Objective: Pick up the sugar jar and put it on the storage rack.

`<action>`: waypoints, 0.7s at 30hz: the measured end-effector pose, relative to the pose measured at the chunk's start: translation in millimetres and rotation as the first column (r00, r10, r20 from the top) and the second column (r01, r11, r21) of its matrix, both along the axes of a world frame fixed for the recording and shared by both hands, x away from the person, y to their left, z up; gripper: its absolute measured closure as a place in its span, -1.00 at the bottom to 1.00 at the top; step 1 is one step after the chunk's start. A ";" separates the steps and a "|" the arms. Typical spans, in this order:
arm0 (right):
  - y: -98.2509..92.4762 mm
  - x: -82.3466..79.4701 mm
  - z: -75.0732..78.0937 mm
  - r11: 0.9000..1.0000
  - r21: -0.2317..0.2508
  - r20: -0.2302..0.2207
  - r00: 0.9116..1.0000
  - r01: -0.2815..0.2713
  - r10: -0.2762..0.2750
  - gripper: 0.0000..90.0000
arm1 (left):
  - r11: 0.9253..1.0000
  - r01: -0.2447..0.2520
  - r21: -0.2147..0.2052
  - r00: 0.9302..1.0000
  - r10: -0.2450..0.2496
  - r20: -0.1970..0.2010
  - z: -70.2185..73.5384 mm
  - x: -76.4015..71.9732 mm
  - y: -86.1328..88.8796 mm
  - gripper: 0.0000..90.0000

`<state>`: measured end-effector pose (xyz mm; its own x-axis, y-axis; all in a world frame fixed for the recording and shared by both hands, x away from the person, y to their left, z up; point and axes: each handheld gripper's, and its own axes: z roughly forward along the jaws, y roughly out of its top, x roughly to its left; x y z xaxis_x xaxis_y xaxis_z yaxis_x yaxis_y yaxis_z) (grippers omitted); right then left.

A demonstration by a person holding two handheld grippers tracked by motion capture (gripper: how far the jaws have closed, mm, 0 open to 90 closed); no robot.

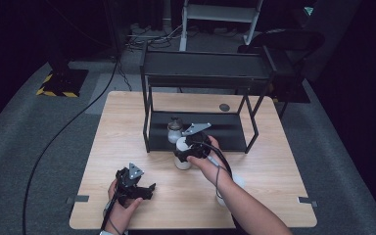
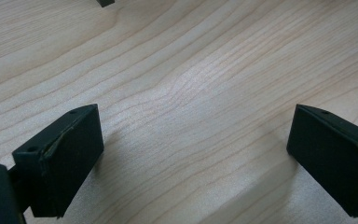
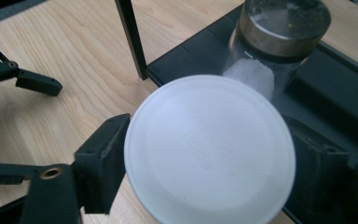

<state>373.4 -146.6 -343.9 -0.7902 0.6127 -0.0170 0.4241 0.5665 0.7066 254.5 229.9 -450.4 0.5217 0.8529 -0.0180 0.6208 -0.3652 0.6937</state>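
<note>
Our right gripper (image 3: pixel 205 158) had its jaws snug around a white-lidded jar (image 3: pixel 209 151) at the front edge of the black shelf (image 3: pixel 335 98), beside the metal-capped glass jar (image 3: pixel 279 37). We'd lift straight. Left gripper (image 2: pixel 191 154) rested wide open, holding nothing.

The high view looks forward and down from the person's side, taking in the whole wooden table (image 1: pixel 127 122) and the black rack (image 1: pixel 200 73) at its far side. The left gripper view faces almost straight down, very near bare tabletop. The right gripper view looks down closely on a white lid (image 3: pixel 209 149); it shares the rack's near-left leg (image 3: pixel 130 37) with the high view.
</note>
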 end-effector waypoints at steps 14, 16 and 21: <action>3.7 -0.1 11.7 0.999 -0.042 0.006 1.000 -0.007 0.007 -0.26 | 1.000 0.000 0.000 1.000 0.000 0.000 0.0 0.0 0.0 -0.92; 2.2 -0.6 15.6 0.999 -0.039 0.011 1.000 -0.004 0.005 -0.26 | 1.000 0.000 0.000 1.000 0.000 0.000 0.0 0.0 0.0 -0.92; -2.3 -0.6 25.4 0.999 -0.033 0.029 1.000 0.002 -0.001 -0.26 | 1.000 0.000 0.000 1.000 0.000 0.000 0.0 0.0 0.0 -0.92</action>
<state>372.7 -148.9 -318.6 -0.7884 0.6122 -0.0603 0.4040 0.5892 0.6997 254.5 229.9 -450.4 0.5220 0.8528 -0.0179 0.6208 -0.3654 0.6936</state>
